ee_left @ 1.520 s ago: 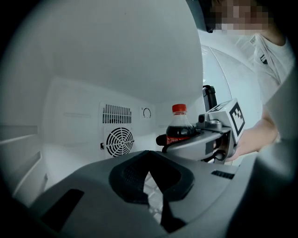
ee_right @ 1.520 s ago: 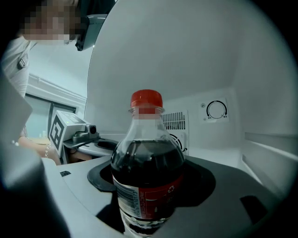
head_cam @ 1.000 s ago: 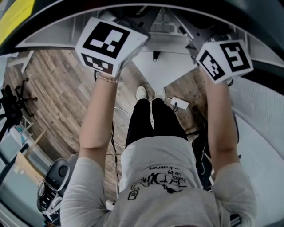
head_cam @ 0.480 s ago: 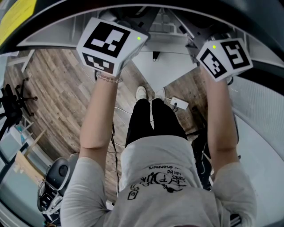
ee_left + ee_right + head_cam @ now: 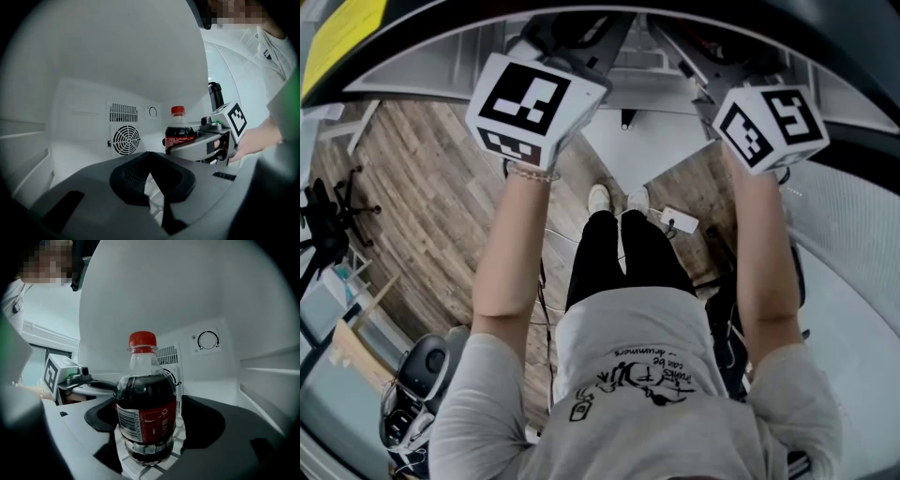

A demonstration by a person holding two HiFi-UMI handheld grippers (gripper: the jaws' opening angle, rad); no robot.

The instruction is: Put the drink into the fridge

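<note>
Shifted since a second ago: left marker cube, slightly right and lower in the head view; right marker cube, barely higher. Both forearms stretched forward over a wooden floor.

Farthest left, left tool reaching into the white fridge, pads closed together at the tips, nothing gripped, only a sliver of white shelf showing beneath. Behind it, on the back wall, a round fan grille under a slotted vent.

Further right, drink bottle standing upright on the fridge's wire shelf: red cap, dark liquid, red label with barcode.

Around the bottle, right tool, jaws opening to full width, one black pad on either side of the bottle, a strip of shelf visible between bottle and right-hand pad, so no squeeze on it.

Right of that, a round dial high on the back wall, then ribbed side wall.
</note>
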